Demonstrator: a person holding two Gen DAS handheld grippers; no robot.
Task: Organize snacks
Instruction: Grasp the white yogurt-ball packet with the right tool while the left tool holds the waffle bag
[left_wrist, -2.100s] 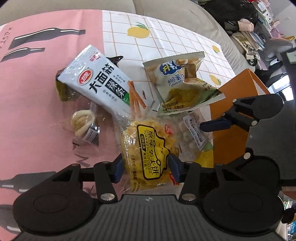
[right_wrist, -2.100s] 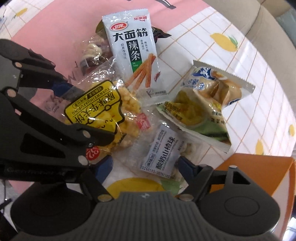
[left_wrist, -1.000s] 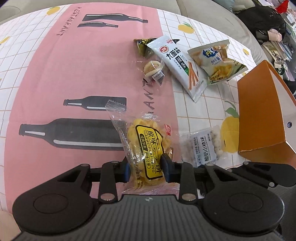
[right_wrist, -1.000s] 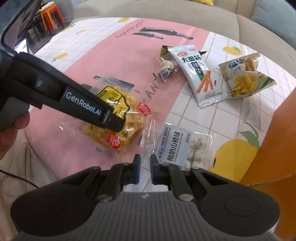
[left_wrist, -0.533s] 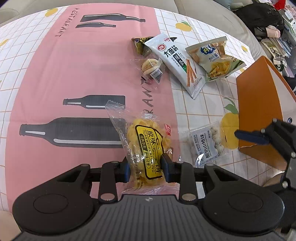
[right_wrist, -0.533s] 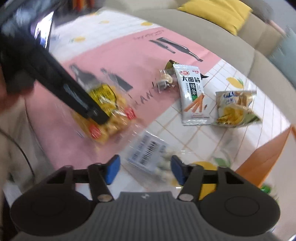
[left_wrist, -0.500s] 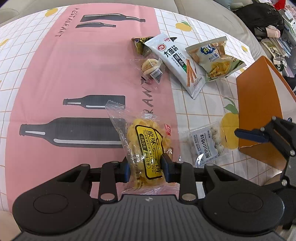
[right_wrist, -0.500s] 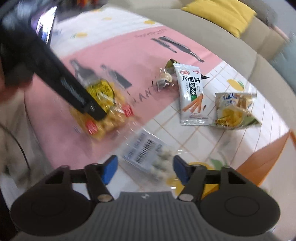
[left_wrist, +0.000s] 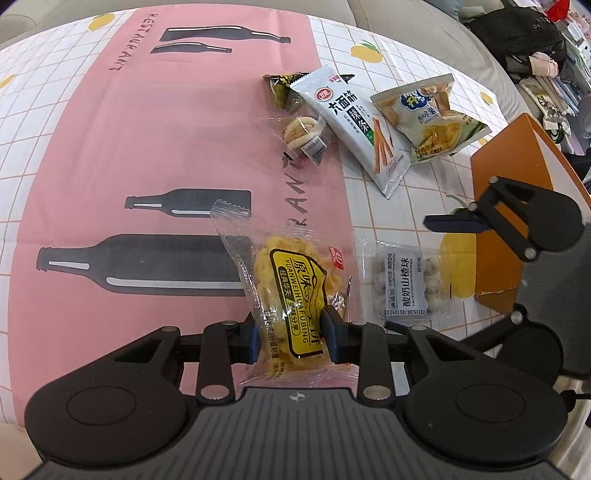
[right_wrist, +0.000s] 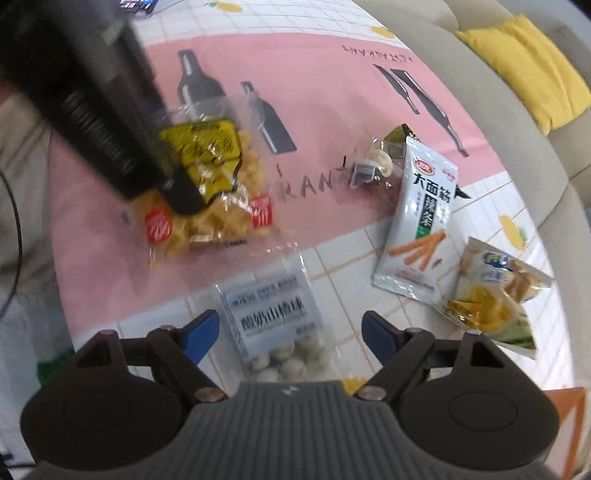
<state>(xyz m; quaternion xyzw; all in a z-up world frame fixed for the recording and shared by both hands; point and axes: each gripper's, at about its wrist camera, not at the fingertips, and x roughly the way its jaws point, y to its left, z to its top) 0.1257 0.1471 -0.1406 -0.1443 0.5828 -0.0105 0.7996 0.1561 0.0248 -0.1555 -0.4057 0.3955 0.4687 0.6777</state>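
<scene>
My left gripper (left_wrist: 291, 338) is shut on the near end of a clear bag of yellow crisps (left_wrist: 291, 280), held just over the pink tablecloth. The right wrist view shows that bag (right_wrist: 214, 218) under the left gripper's black finger (right_wrist: 181, 192). My right gripper (right_wrist: 290, 328) points down with its jaws opening wide. A clear packet of white balls (right_wrist: 273, 314) lies flat on the cloth between its blue pads, which do not touch it. From the left wrist view, that packet (left_wrist: 406, 286) lies beside the yellow bag, below one right finger (left_wrist: 454, 223).
Farther back lie a white-and-green spicy strip packet (left_wrist: 354, 122), a chips bag (left_wrist: 428, 114), a small clear biscuit packet (left_wrist: 303, 133) and a dark green packet (left_wrist: 279, 86). An orange box (left_wrist: 509, 173) stands at the right. A sofa with a yellow cushion (right_wrist: 528, 62) lies behind.
My right gripper went from shut to wide open, rolled, and now sits over the white ball packet. The left gripper kept still with the yellow bag.
</scene>
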